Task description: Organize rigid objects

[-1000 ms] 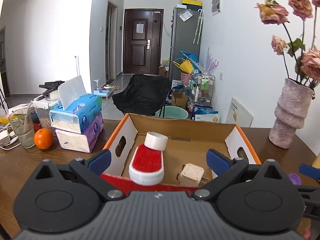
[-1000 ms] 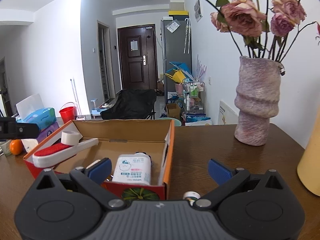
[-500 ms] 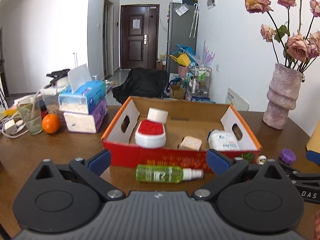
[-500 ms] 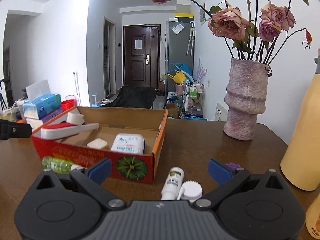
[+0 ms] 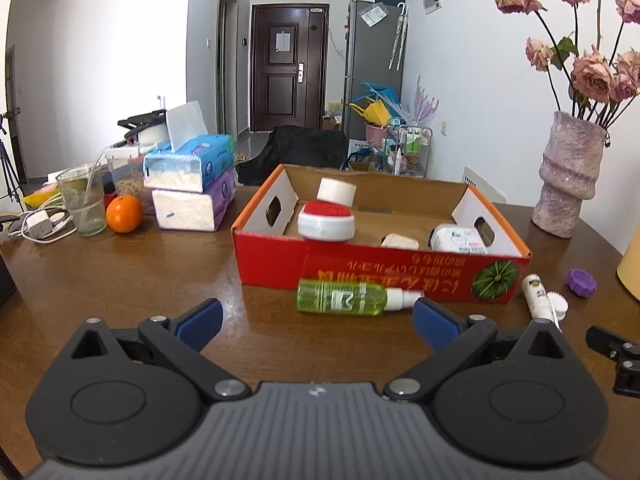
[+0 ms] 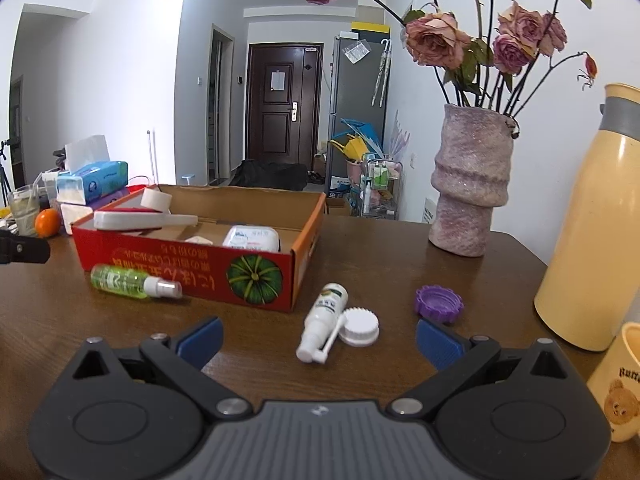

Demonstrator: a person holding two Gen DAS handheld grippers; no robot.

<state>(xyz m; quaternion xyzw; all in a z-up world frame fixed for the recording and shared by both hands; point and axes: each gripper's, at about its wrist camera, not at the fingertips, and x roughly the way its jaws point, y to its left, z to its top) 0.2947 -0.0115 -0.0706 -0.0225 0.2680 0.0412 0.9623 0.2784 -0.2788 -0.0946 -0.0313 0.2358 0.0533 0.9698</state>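
Four items are lying in the cardboard box (image 5: 400, 272) while four are waiting outside on the table (image 5: 140, 280), both claws, left claw (image 5: 316, 316) and right claw (image 6: 318, 338), hanging wide and empty.

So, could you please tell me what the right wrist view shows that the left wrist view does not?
Only the right wrist view shows the whole yellow flask and the bear mug; the left view catches just an edge of the flask.

Only the left wrist view shows the white charger with its cable.

Both show the red box, the green spray bottle lying in front of it, the white nasal spray, the white cap, the purple cap and the vase.
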